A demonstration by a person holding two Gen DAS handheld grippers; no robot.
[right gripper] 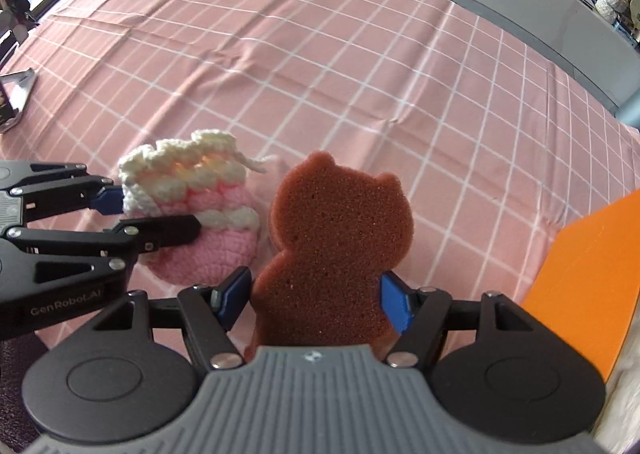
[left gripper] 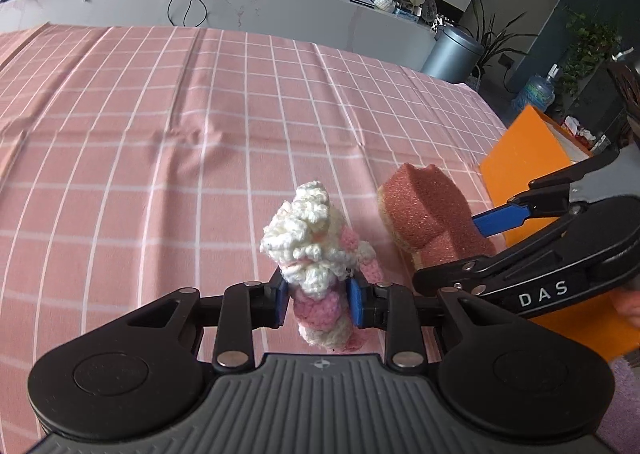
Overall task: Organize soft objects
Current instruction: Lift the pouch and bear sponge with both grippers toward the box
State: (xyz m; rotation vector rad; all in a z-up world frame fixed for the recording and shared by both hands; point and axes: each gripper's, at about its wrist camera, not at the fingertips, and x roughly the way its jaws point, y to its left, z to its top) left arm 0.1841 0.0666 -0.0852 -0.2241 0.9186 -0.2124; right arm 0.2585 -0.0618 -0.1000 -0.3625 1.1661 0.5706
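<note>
The left gripper [left gripper: 318, 304] is clamping its blue pads on the lower pink part of a crocheted pouch [left gripper: 316, 254], holding it upright with the white ruffled top pointing away, while the right gripper [right gripper: 316, 304] is gripping a brown bear-shaped sponge [right gripper: 334, 238] at its waist, the ears pointing up. Both soft things are being carried just beside each other over the pink checked tablecloth [left gripper: 160, 133], near its right-hand edge, and they are looking lifted rather than resting, though the wrist views are not settling that fully. An orange box [right gripper: 592, 274] is standing at that same right edge, close to the sponge. It is probably the place the things are heading for, and the step in hand is likely the carry toward it. To do that well, each clamp should be staying just firm enough to hold: the sponge is compressing easily and could spring sideways on release, and the limp pouch could sag or twist around the pads. Taking one gripper in at a time should be keeping the two tools from knocking together, since they are already crowded. Lowering each piece well down before letting go should be stopping it from bouncing out. Of the orange box only its outer face and rim are showing; its inside is hidden here. The pouch mouth is gathered, and nothing can be told of any contents.
</note>
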